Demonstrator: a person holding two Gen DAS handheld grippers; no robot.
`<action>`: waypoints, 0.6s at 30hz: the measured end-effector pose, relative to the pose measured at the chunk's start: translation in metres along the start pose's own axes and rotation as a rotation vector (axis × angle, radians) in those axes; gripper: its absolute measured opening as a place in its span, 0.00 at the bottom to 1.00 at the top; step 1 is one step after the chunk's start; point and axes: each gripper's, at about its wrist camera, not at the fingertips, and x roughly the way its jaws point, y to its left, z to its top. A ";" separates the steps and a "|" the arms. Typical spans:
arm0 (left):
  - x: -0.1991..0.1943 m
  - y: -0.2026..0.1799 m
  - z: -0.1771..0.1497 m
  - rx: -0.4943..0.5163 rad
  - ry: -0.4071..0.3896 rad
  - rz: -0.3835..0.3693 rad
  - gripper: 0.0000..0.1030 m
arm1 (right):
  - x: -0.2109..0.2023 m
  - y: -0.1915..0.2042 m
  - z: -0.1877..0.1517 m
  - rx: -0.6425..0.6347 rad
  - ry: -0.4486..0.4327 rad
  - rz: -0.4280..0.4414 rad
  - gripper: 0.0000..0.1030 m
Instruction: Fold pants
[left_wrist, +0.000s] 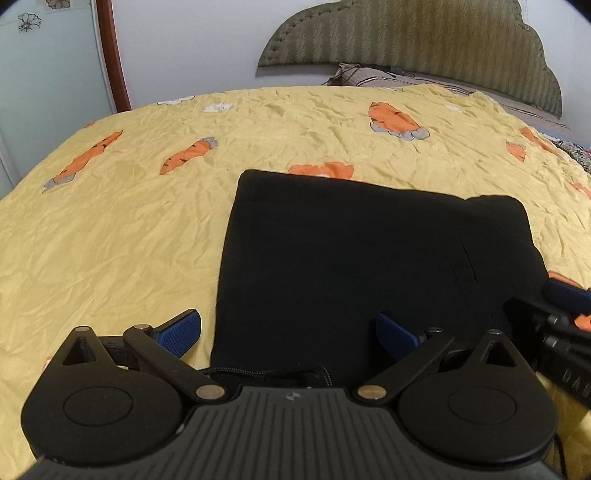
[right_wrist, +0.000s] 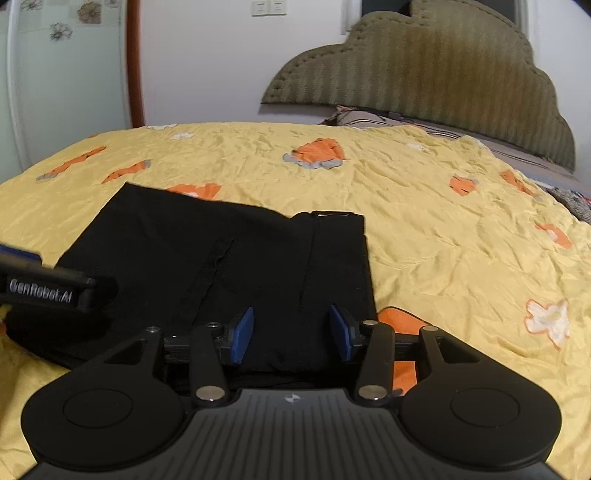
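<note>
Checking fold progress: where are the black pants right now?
The black pants lie folded on the yellow carrot-print sheet, just ahead of both claws, below the headboard.

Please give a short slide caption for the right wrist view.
Right tool open over folded black pants on a carrot-print yellow bedsheet.

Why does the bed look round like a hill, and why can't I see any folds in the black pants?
In both wrist views the fisheye lens bends the yellow bedspread into a dome and darkens the corners. In the left wrist view the pants are so dark under the dim indoor light that they show almost no detail. In the right wrist view a few seams on them show faintly, and the headboard looks slightly soft.
</note>
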 end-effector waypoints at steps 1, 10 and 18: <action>-0.002 0.003 -0.003 0.003 -0.001 -0.010 1.00 | -0.006 0.002 0.000 0.000 -0.009 0.004 0.43; -0.022 0.038 -0.040 -0.014 -0.029 -0.092 1.00 | -0.011 0.030 -0.014 -0.112 0.013 0.105 0.51; -0.021 0.040 -0.040 -0.076 -0.016 -0.079 1.00 | -0.011 0.036 -0.017 -0.115 0.006 0.091 0.54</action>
